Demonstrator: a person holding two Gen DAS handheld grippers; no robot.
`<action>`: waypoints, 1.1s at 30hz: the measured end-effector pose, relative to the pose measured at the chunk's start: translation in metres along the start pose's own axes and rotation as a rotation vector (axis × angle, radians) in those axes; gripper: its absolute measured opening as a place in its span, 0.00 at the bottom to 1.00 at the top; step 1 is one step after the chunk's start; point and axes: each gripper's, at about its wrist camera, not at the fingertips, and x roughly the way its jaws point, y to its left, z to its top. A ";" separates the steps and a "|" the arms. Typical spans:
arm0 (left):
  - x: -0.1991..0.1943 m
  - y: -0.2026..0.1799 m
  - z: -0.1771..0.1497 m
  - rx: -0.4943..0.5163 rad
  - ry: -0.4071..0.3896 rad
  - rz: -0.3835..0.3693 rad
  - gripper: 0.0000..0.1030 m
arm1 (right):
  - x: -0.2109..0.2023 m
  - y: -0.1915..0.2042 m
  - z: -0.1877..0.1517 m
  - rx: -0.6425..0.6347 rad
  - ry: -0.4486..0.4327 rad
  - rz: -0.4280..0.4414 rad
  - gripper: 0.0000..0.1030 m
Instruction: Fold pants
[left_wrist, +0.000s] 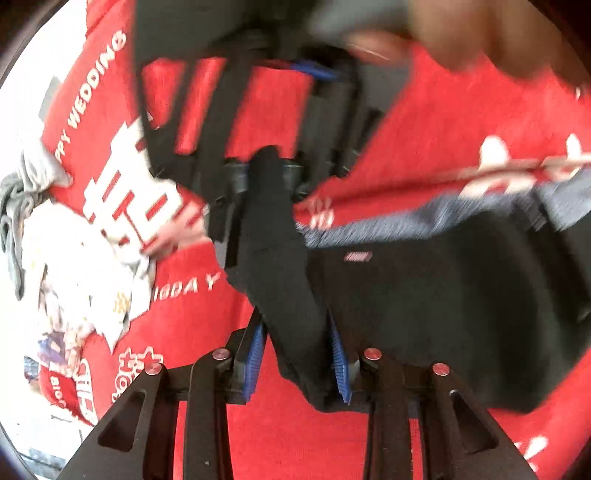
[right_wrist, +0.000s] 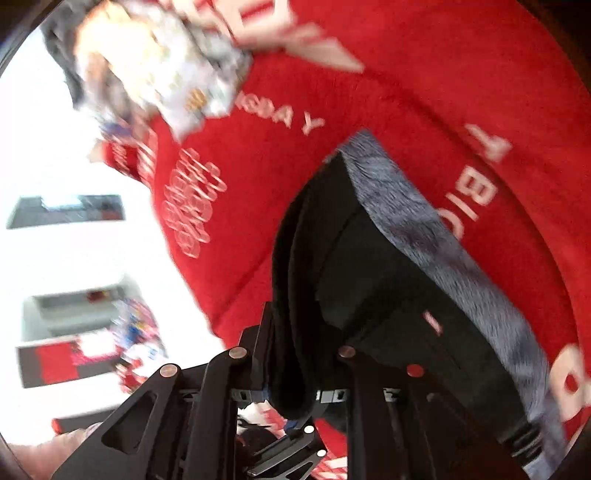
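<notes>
Black pants (left_wrist: 443, 314) with a grey waistband (left_wrist: 406, 218) lie partly lifted over a red printed cloth (left_wrist: 443, 129). My left gripper (left_wrist: 295, 317) is shut on a bunched fold of the black fabric between its blue pads. That fold runs up to my right gripper (left_wrist: 266, 173), which pinches its far end. In the right wrist view, the right gripper (right_wrist: 299, 332) is shut on a thick black fold of the pants (right_wrist: 388, 277), with the waistband (right_wrist: 424, 229) stretching off to the right. The picture is blurred.
A heap of white and grey clothes (left_wrist: 74, 258) sits at the left of the red cloth (right_wrist: 369, 110), and shows as a heap (right_wrist: 155, 66) at the upper left in the right wrist view. A person's hand (left_wrist: 480, 37) is at the top. White floor (right_wrist: 74, 258) lies beyond the cloth's edge.
</notes>
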 end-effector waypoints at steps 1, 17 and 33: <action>-0.011 -0.004 0.008 0.001 -0.021 -0.009 0.33 | -0.013 -0.006 -0.009 0.016 -0.032 0.037 0.17; -0.127 -0.210 0.086 0.233 -0.192 -0.381 0.33 | -0.215 -0.157 -0.280 0.342 -0.587 0.199 0.18; -0.106 -0.287 0.055 0.417 0.023 -0.488 0.63 | -0.157 -0.295 -0.410 0.664 -0.584 0.156 0.18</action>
